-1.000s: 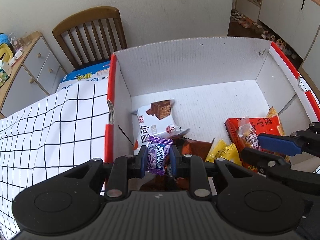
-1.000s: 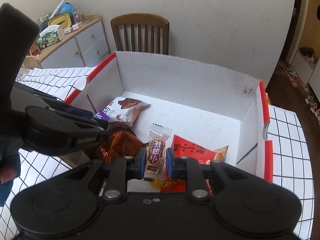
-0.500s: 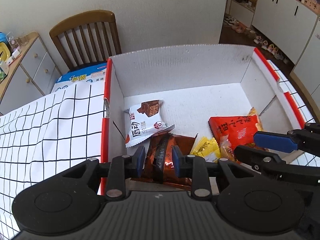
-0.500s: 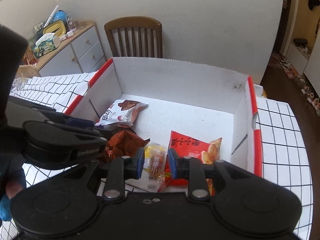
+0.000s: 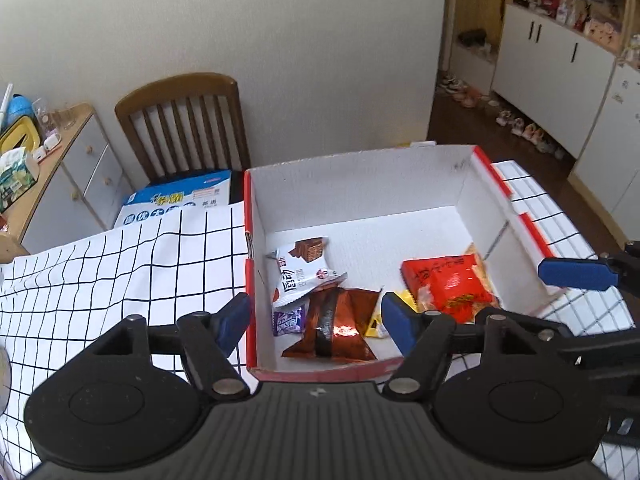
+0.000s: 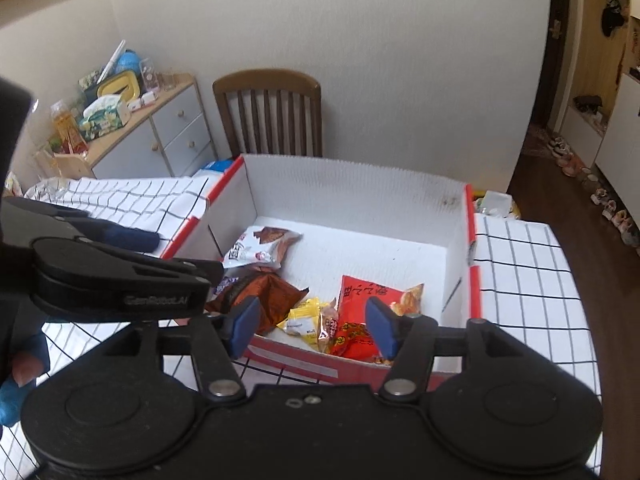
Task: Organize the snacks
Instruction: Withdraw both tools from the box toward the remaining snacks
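1. While both tools hang above the near edge of a white cardboard box (image 5: pixel 360 184) with red rims, each has its blue-padded jaws spread wide and grips nothing.
2. Left tool (image 5: pixel 314 322) sits over the box's near left corner; right tool (image 6: pixel 310 326) sits over the near wall, slightly right of the other.
3. Every snack lies on the box floor, toward the near side.
4. A white wafer packet (image 5: pixel 304 270) lies at the left, tilted, overlapping a shiny brown foil bag (image 5: pixel 332 328) just in front of it.
5. A small purple candy packet (image 5: pixel 289 321) rests against the left wall, touching the brown bag.
6. Yellow packets (image 6: pixel 304 318) lie in the middle, between the brown bag and a red snack bag (image 6: pixel 362 300) at the right.
7. A small clear-wrapped snack bar (image 6: pixel 327 326) lies beside the yellow packets, against the red bag.
8. Under the box, the table wears a white cloth with a black grid (image 5: pixel 120 264); a wooden chair (image 6: pixel 268 112) stands behind it.
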`<move>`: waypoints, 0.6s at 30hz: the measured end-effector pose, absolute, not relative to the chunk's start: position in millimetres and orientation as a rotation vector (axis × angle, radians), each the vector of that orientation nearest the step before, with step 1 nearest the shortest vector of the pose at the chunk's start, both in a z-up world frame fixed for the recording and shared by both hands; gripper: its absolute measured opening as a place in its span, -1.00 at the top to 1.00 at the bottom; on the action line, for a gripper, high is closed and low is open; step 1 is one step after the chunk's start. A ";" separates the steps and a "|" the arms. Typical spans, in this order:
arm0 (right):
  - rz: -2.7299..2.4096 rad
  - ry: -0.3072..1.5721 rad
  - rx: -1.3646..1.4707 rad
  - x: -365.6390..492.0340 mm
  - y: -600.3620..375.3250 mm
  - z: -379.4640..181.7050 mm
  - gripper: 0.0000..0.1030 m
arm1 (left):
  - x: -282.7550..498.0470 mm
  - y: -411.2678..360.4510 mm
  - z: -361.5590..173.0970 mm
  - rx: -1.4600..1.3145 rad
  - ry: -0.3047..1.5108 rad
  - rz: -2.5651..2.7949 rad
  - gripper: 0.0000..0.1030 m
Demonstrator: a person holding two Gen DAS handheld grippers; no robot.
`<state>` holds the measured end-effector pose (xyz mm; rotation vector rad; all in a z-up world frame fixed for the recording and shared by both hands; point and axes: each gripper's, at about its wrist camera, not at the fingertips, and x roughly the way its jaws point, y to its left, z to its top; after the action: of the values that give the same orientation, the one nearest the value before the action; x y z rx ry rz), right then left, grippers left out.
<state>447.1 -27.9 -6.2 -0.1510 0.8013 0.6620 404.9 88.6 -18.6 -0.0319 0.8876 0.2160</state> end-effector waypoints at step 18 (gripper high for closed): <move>0.644 0.690 -0.055 387.1 -64.0 43.8 -0.69 | 323.6 82.6 32.5 -0.065 0.801 0.167 -0.39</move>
<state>387.1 -64.0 43.8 -0.0552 0.6903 0.6439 323.6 82.6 32.5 -0.0652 0.8010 0.1670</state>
